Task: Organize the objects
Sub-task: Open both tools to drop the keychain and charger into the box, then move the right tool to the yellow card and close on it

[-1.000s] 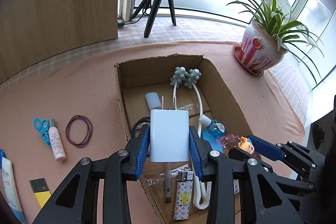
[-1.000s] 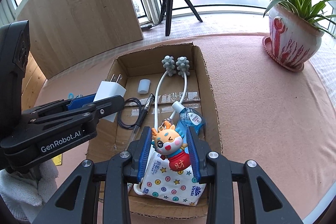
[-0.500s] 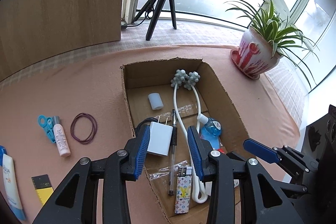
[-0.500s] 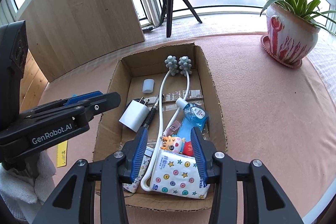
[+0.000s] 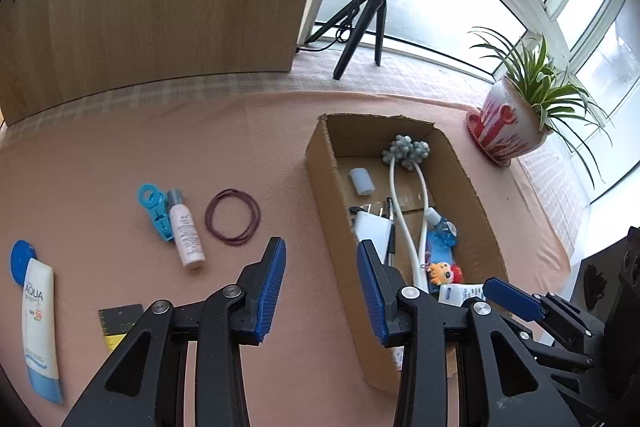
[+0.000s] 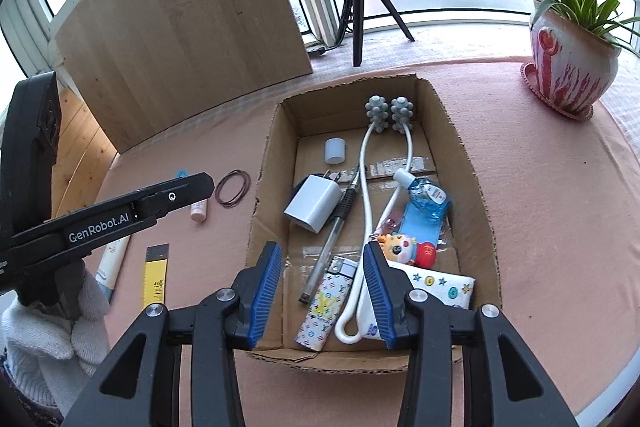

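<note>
The open cardboard box [image 6: 476, 187] on the pink cloth holds a white charger [image 6: 316, 203], a dragon toy [image 6: 404, 247], a pen [image 6: 332, 239], a lighter [image 6: 326, 301], a tissue pack [image 6: 440, 287], a blue bottle [image 6: 426, 195] and a white massager [image 6: 384, 115]. My right gripper [image 6: 320, 267] hangs open above the box's near end, holding nothing. My left gripper [image 5: 320, 263] is open and empty over the cloth just left of the box [image 5: 320, 187]. Left of it lie rubber bands [image 5: 233, 217], a small bottle [image 5: 185, 231], blue scissors [image 5: 154, 205], a sunscreen tube [image 5: 40, 323] and a ruler [image 5: 118, 323].
A potted plant [image 6: 568, 75] stands at the far right of the cloth. A ring light tripod [image 6: 360, 3] and a wooden board [image 6: 180, 27] stand behind the box. A gloved hand [image 6: 52, 331] holds the left gripper [image 6: 200, 185].
The left gripper let go of the charger, which now lies in the box, and swung left over the cloth. The right gripper released the dragon toy into the box and drew back.
</note>
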A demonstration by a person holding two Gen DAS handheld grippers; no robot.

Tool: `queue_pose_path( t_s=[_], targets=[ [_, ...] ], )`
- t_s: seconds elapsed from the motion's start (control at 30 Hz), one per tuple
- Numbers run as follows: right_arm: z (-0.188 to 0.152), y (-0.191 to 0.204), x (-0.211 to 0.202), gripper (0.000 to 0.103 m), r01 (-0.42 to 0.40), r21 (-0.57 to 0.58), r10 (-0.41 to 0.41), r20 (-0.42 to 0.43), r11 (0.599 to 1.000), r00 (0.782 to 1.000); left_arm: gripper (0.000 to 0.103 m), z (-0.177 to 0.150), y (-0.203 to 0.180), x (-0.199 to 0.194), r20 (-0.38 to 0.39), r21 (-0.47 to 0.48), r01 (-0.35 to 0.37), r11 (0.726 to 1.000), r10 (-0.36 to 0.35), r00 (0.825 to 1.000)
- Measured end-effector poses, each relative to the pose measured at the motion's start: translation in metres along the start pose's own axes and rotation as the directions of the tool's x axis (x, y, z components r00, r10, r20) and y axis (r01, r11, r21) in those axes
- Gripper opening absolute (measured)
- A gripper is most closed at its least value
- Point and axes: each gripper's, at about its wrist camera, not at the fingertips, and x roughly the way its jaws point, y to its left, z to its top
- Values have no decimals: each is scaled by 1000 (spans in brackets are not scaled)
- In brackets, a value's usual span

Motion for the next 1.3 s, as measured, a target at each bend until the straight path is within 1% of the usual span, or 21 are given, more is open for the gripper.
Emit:
queue_pose_path(
  t_s=[0.27, 0.33, 0.43, 0.57, 0.63, 0.7, 0.9, 1.07, 1.13, 1.23, 1.3],
  targets=[
    [-9, 40, 4, 39, -24, -42, 23, -21, 999, 999, 40, -20, 62, -24, -4, -71, -44, 997, 44, 999],
    [-12, 49, 6, 39, -34, -52, 32, -27, 998, 999, 40, -26, 82, -31, -1, -97, -66, 993, 66, 998],
    [-15, 63, 8, 39, -49, -71, 46, -39, 996, 998, 40, -38, 117, -38, -21, -149, -79, 986, 77, 997],
    [-18, 85, 14, 39, -83, -101, 76, -66, 991, 995, 40, -58, 150, -45, -50, -185, -101, 978, 93, 994],
    [-19, 95, 21, 40, -94, -118, 83, -90, 989, 992, 40, -69, 164, -47, -64, -216, -87, 973, 74, 995],
    [-19, 105, 31, 40, -117, -126, 101, -125, 985, 987, 40, -79, 174, -50, -68, -241, -68, 968, 53, 996],
    [-22, 139, 69, 41, -170, -151, 132, -232, 974, 964, 40, -110, 188, -61, -85, -249, -76, 965, 56, 995],
    [-31, 174, 95, 43, -180, -201, 117, -291, 963, 950, 40, -138, 194, -75, -105, -245, -61, 968, 36, 994],
    [-34, 184, 106, 47, -188, -205, 115, -320, 961, 940, 40, -146, 195, -81, -105, -240, -50, 969, 25, 994],
    [-37, 196, 123, 48, -175, -211, 92, -353, 962, 931, 40, -157, 197, -91, -99, -237, -37, 971, 13, 995],
    [-38, 199, 132, 51, -158, -199, 74, -375, 967, 924, 43, -162, 199, -97, -92, -237, -31, 971, 9, 996]
  ],
)
